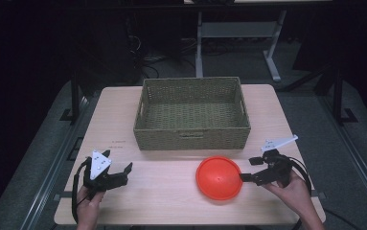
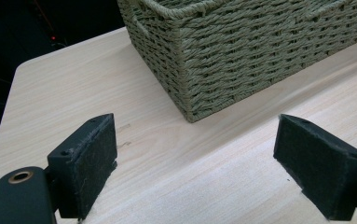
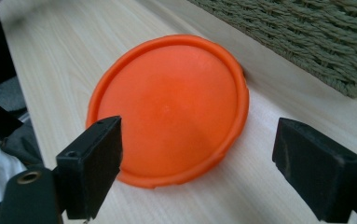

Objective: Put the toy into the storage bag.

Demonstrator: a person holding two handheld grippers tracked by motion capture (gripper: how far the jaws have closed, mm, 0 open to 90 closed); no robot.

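An orange round plate (image 1: 219,178) lies upside down on the wooden table (image 1: 171,191), just in front of a woven green basket (image 1: 192,115). My right gripper (image 1: 250,170) is open at the plate's right edge; in the right gripper view the plate (image 3: 169,105) lies just ahead of the wide-apart jaws. My left gripper (image 1: 121,173) is open near the table's front left, empty, and points toward the basket's near corner (image 2: 190,79).
The basket is empty and takes up the table's back middle. Bare tabletop (image 2: 73,84) lies to the left of the basket and between the two grippers. Beyond the table are a dark floor and a white desk frame (image 1: 238,33).
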